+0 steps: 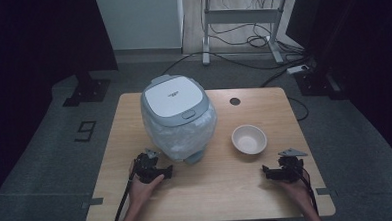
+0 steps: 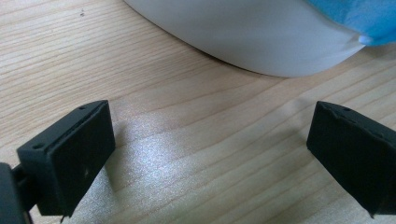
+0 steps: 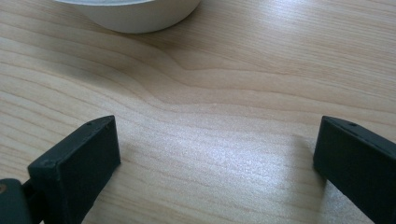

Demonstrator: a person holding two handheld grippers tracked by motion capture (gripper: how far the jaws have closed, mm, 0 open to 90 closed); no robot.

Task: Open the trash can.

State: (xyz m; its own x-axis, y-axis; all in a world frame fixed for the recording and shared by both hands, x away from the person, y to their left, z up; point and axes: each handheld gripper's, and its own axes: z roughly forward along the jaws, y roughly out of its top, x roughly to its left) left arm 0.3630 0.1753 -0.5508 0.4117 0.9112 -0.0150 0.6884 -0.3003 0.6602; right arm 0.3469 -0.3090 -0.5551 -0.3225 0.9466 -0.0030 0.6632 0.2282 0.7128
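From the left, my left gripper [image 1: 167, 171] sits low on the wooden table [image 1: 207, 190] with its jaws spread wide and nothing between them, just near of the rice cooker [image 1: 178, 117]. The cooker stands left of centre, lid shut, its white body curving across the far side of the left gripper view [image 2: 261, 37] with a blue patch at the far right. I judge it heavy, rigid and smooth-sided, likely to slip in a side pinch; the grey latch tab at the lid's front edge looks the better purchase. There is small dark lettering on the lid, too fine for me to read. To the right stands an empty pale bowl [image 1: 249, 138], light and stiff, best taken by its rim. Nearest on the right, my right gripper [image 1: 265, 172] rests with jaws equally apart, empty, the bowl's base [image 3: 135, 16] just beyond it.
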